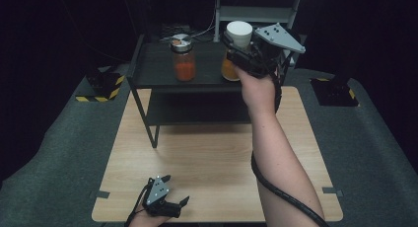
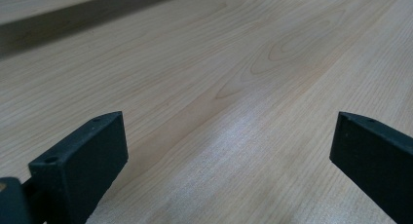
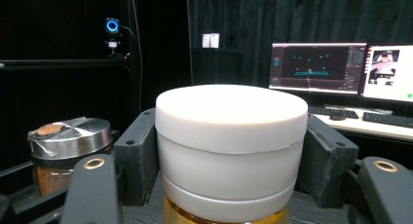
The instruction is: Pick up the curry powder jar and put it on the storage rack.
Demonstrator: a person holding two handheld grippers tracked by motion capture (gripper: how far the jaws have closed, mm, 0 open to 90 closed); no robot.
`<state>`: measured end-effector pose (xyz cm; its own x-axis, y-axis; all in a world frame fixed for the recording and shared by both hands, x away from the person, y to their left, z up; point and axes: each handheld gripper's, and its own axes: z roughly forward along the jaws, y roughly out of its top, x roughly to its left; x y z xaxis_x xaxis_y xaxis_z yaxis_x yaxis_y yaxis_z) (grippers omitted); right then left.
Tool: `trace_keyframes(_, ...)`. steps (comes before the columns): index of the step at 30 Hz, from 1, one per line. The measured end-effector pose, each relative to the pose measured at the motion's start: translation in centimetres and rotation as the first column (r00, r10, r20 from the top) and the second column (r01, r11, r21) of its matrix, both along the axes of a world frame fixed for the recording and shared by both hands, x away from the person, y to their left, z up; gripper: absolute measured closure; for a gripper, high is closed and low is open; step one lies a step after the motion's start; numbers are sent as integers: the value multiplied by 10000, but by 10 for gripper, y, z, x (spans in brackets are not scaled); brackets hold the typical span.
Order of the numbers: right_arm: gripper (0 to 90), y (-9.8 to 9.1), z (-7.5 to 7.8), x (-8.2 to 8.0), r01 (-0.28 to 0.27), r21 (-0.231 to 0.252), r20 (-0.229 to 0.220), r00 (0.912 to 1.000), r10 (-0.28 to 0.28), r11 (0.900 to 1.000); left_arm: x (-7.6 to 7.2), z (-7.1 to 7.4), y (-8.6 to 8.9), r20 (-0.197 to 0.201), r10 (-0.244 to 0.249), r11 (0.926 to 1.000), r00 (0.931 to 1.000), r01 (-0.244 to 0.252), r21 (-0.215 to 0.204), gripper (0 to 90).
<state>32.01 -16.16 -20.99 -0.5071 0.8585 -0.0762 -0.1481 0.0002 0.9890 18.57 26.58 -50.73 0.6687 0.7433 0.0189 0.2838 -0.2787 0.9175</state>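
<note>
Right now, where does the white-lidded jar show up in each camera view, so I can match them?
High view: white-lidded jar at top centre-right on the black shelf, in the right gripper.
Left gripper view: not in it; bare wooden table.
Right gripper view: jar centre, between the jaws.
Shared landmark: metal-lidded jar to its left.

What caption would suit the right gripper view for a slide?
Right gripper closed on the white lid of a jar, beside a metal-lidded jar.

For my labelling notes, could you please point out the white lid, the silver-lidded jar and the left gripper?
white lid [image 3: 229,118], right gripper view, front side wall.
silver-lidded jar [image 1: 184,65], high view, glass body.
left gripper [image 1: 175,190], high view, midway between fingertips.
</note>
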Motion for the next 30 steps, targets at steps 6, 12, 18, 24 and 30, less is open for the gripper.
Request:
trace_keyframes(6, 331, 4, -2, 7, 47, -70, -76, 10000, -48, 10000, 0, 0, 1, 20, -13, 10000, 10000, 13, -2, 5)
trace_keyframes(12, 331, 3, -4, 12, -65, -18, -52, 10000, 65, 10000, 0, 0, 1, -31, 4, 10000, 10000, -4, -64, 5)
trace_keyframes(18, 330, 7, -3, 13, -197, -53, -74, 9998, 197, 9998, 0, 0, 1, -20, 8, 10000, 10000, -8, -52, 5)
trace_keyframes(24, 327, 11, -4, 13, -99, -226, 40, 9999, 99, 9997, 0, 0, 1, -11, 2, 10000, 10000, -2, -65, 5)
trace_keyframes(30, 321, 12, -3, 13, -48, -335, 61, 10000, 50, 9994, 0, 0, 1, -33, -6, 10000, 10000, 6, -85, 5)
